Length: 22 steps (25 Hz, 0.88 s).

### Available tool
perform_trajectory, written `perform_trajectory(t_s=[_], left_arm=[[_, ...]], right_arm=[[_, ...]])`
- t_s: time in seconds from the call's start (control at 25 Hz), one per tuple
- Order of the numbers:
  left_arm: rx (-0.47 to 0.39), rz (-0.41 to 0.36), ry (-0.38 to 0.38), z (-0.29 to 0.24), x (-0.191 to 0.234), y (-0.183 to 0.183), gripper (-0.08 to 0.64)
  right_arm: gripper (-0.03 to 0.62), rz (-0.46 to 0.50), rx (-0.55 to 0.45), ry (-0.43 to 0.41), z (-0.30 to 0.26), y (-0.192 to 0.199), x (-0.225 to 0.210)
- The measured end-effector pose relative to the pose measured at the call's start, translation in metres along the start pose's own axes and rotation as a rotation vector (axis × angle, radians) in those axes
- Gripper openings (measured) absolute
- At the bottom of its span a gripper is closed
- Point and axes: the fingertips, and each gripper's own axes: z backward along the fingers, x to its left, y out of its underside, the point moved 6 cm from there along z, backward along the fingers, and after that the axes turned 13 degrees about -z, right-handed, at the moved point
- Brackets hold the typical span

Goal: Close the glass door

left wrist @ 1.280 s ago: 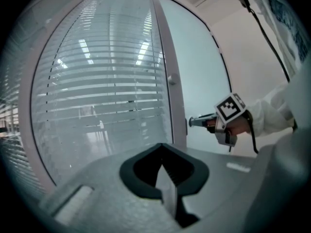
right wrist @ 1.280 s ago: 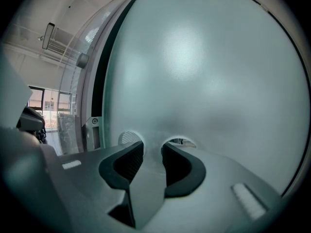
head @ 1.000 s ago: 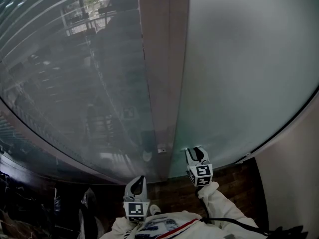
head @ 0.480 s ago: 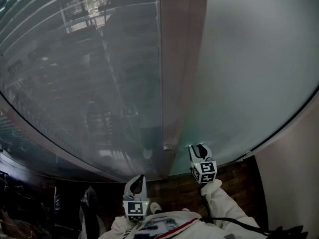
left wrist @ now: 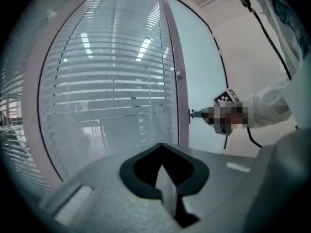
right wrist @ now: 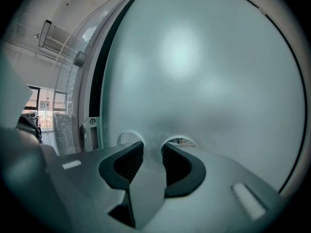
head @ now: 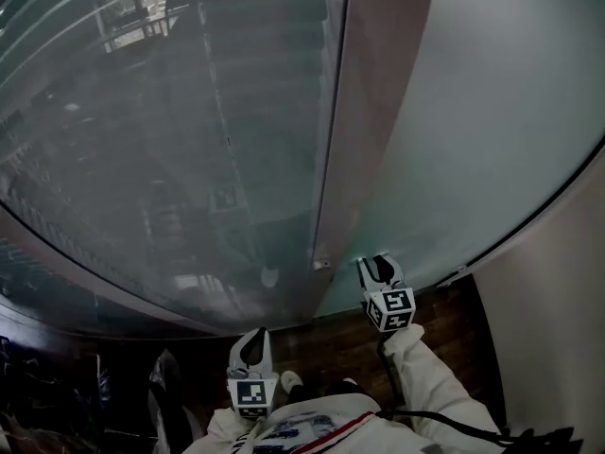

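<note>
**A:** Where is the glass door?

**B:** The frosted glass door (head: pixel 492 112) fills the right half of the head view. Its left edge runs along a pale upright frame (head: pixel 364 140). Left of the frame is a clear pane with slatted blinds (head: pixel 170 140) behind it.

**A:** And the right gripper?

**B:** The right gripper (head: pixel 376 265) is low on the door, close to that edge. Its tips are against the frosted surface, and its own view shows their faint reflection in the glass. Its fingers stand a little apart with a narrow gap and nothing between them.

**A:** What sits next to it?

**B:** A small metal fitting (head: pixel 321 264) sits at the foot of the frame, just left of the tips. In the right gripper view a dark strip runs between the door's edge and the frame (I cannot tell whether the door is fully home).

**A:** The left one?

**B:** The left gripper (head: pixel 253 340) is held back close to the person's body, well apart from the glass. It is above the dark wooden floor (head: pixel 331 343) and points up toward the blinds. Its fingers are pressed together at the tips and hold nothing.

**A:** Anything else in view?

**B:** A white sleeve (head: pixel 425 376) runs down from the right gripper to the bottom of the head view.
</note>
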Motion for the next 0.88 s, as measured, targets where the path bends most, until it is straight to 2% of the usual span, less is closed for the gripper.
perform_trajectory(t_s=[0.08, 0.24, 0.4, 0.52, 0.56, 0.6, 0.64, 0.76, 0.88], left_arm=[[-0.019, -0.028, 0.006, 0.001, -0.004, 0.003, 0.002], [-0.044, 0.016, 0.028, 0.001, -0.025, 0.001, 0.002], [0.001, 0.061, 0.039, 0.013, -0.043, 0.005, 0.002], [0.015, 0.052, 0.045, 0.027, -0.061, -0.001, 0.002], [0.013, 0.038, 0.041, 0.035, -0.067, -0.004, 0.002], [0.012, 0.025, 0.029, 0.043, -0.073, -0.005, 0.002], [0.013, 0.013, 0.01, 0.052, -0.079, -0.007, 0.002], [0.011, -0.019, -0.048, 0.079, -0.099, -0.012, 0.002], [0.006, -0.052, -0.082, 0.106, -0.133, -0.02, 0.002]], right_arm=[[0.129, 0.004, 0.007, 0.001, 0.001, 0.001, 0.001], [0.13, 0.009, 0.043, 0.001, 0.004, 0.0, -0.007], [0.132, -0.009, 0.067, -0.001, -0.009, 0.0, -0.009], [0.132, -0.014, 0.079, 0.013, -0.005, -0.001, -0.01], [0.11, -0.024, 0.076, 0.033, 0.009, 0.0, -0.011], [0.044, -0.037, 0.068, 0.051, 0.028, 0.003, -0.011], [0.008, -0.054, 0.058, 0.052, 0.051, 0.007, -0.009], [0.008, -0.08, 0.033, -0.037, 0.134, 0.023, 0.002], [0.008, -0.04, 0.033, -0.075, 0.221, 0.044, 0.007]])
